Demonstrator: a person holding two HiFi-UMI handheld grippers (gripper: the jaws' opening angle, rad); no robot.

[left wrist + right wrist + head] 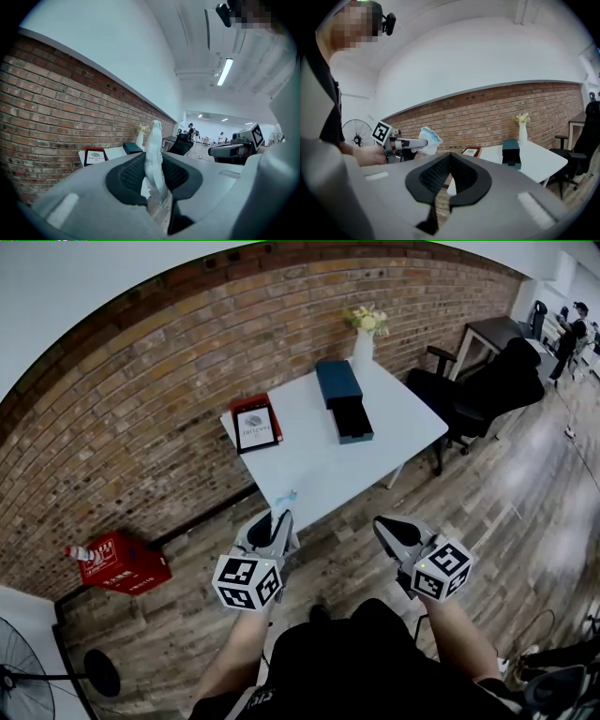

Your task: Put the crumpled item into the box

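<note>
So the left tool [279, 517] is clamping the crumpled item [153, 150] right between its pads, with most of it poking out past the tips. It's looking like a scrunched white-and-blue mask to me. Guessing it's being pinched low so the loose end hangs free for dropping in. The right tool [450, 169] is sitting closed on nothing, just beside the left one. The box [344, 401] is lying open on the worktop [309, 470], well ahead of the left tool and off to its right.
</note>
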